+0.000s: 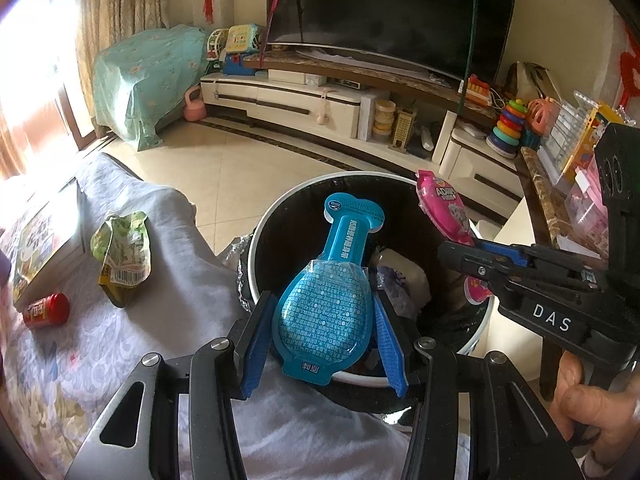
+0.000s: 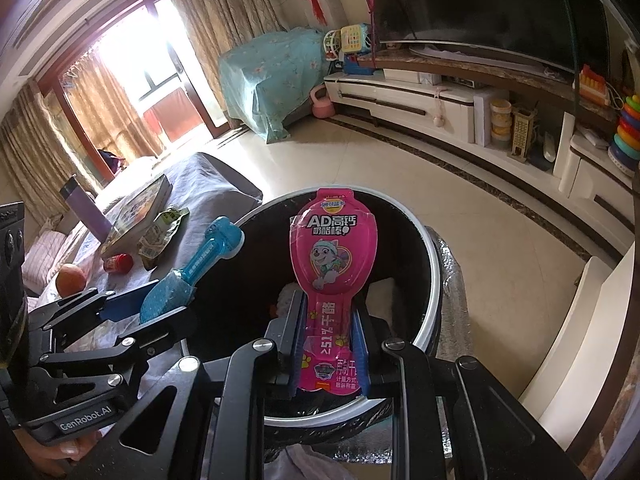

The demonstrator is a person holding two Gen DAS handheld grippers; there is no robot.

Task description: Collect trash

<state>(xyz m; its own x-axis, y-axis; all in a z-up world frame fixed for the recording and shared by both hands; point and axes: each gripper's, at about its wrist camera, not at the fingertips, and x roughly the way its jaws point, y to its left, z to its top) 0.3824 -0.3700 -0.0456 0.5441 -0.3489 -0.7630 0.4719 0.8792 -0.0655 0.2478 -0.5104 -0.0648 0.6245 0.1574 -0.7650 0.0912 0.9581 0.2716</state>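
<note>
My left gripper [image 1: 322, 304] is shut on a blue spoon-shaped wrapper [image 1: 328, 292] and holds it over the round black bin with a white rim [image 1: 256, 248]. My right gripper [image 2: 330, 312] is shut on a pink cheese-stick wrapper [image 2: 334, 256], also held over the bin [image 2: 434, 280]. Each gripper shows in the other's view: the right one [image 1: 468, 254] with the pink wrapper [image 1: 442, 208], the left one [image 2: 160, 300] with the blue wrapper [image 2: 188, 276]. The bin holds white and crumpled trash [image 1: 396, 268]. A green crumpled snack bag [image 1: 122, 256] lies on the cloth-covered table.
On the table [image 1: 168, 300] lie a small red can [image 1: 46, 311], a book [image 1: 40, 248], an orange fruit [image 2: 70, 279] and a purple bottle [image 2: 86, 210]. A TV stand [image 1: 304, 100] with toys runs along the far wall. A side table [image 1: 540, 200] stands right of the bin.
</note>
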